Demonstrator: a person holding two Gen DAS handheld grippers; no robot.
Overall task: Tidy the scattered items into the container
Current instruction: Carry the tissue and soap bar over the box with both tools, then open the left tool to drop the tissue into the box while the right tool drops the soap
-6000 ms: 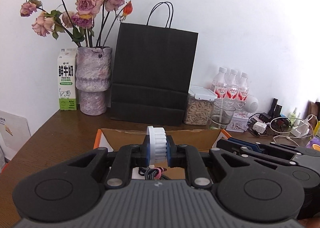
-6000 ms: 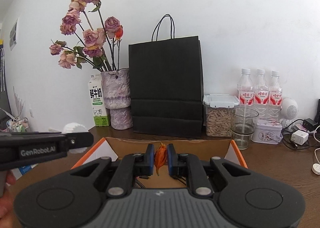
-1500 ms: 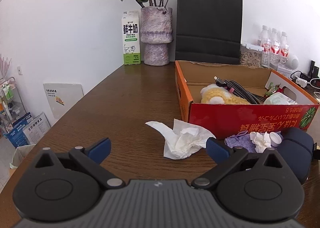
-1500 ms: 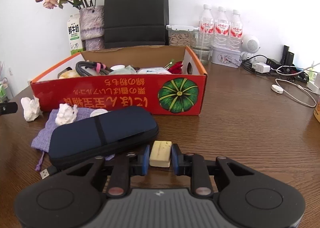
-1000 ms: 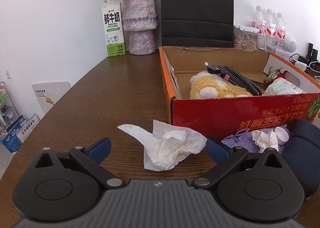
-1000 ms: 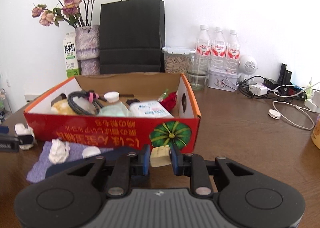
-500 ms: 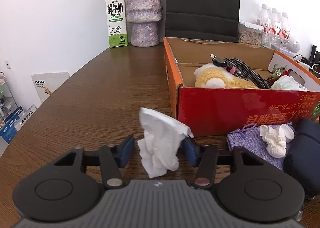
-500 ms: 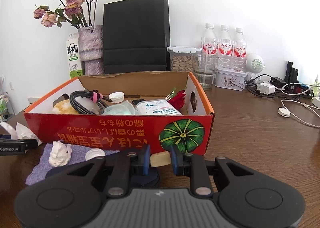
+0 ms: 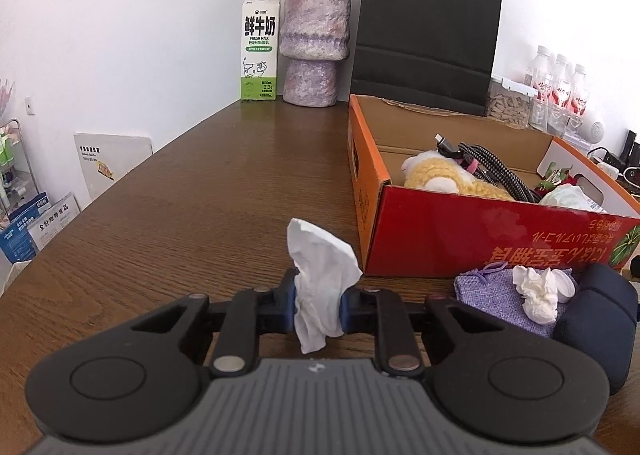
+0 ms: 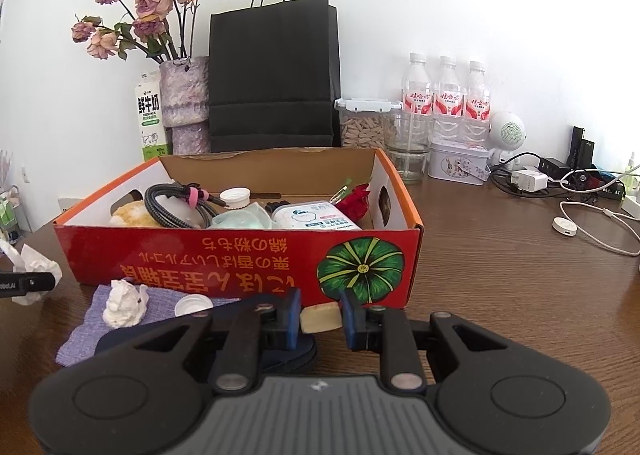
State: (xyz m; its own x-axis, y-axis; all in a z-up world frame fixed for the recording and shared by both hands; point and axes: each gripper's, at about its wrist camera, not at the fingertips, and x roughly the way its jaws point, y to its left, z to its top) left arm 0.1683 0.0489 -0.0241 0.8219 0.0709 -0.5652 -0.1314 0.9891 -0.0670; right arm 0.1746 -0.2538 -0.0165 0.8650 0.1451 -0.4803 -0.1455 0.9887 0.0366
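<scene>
white tissue (image 9: pixel 320 287) fills left gripper (image 9: pixel 318 305); right gripper (image 10: pixel 321 319) pinches eraser (image 10: pixel 321 318).

dark case (image 9: pixel 600 319) cut by right edge, box floor hidden behind red box wall (image 10: pixel 240 255)

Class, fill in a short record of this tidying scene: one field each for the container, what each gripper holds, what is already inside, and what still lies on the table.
container: red cardboard box, open top, on the wooden table
left gripper: shut on a crumpled white tissue
right gripper: shut on a small beige block
inside box: yellow plush toy, braided cable, white cap
still outside: purple pouch, dark zip case, second tissue wad
</scene>
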